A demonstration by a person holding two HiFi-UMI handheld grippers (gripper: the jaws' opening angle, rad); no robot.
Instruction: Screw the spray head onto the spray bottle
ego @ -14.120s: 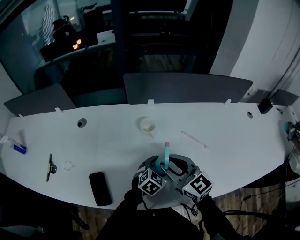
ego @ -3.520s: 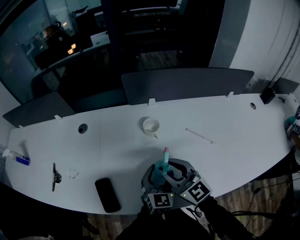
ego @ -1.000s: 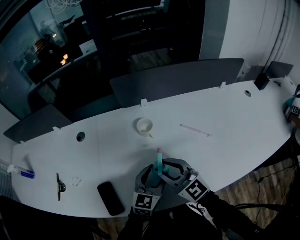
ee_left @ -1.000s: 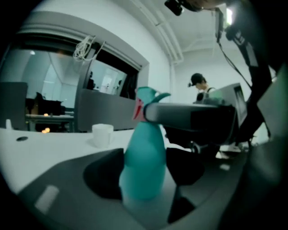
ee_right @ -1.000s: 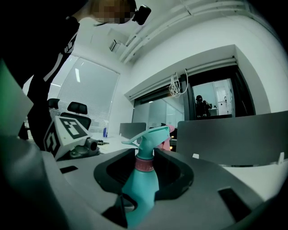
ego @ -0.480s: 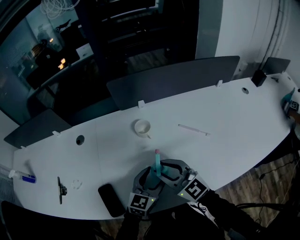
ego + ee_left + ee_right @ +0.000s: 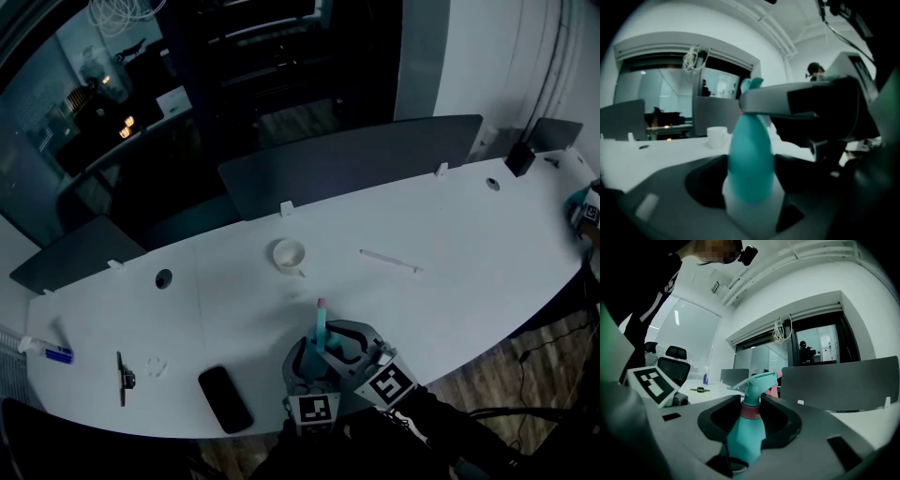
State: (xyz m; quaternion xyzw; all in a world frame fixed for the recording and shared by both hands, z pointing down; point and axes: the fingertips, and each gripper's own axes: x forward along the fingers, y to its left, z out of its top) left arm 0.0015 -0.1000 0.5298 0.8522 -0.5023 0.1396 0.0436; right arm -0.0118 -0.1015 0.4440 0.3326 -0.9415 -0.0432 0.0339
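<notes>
Left claw (image 7: 302, 359) has swung in beside the right claw (image 7: 352, 343). Both clamp the upright bottle (image 7: 321, 332), spray head (image 7: 321, 307) on top, at the bench's (image 7: 450, 234) near edge. Phone (image 7: 225, 398) sits left, cup (image 7: 288, 253) behind.

The left gripper (image 7: 307, 356) and right gripper (image 7: 347, 339) flank an upright teal spray bottle (image 7: 321, 330) at the white tabletop's (image 7: 469, 225) near edge. A white cup (image 7: 288, 254) stands mid-table. A black phone (image 7: 225, 399) lies by the near edge, farther left.

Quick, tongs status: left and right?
Left tongs: closed on the spray bottle, low on its body.
Right tongs: closed on the same bottle, near its pink collar.
</notes>
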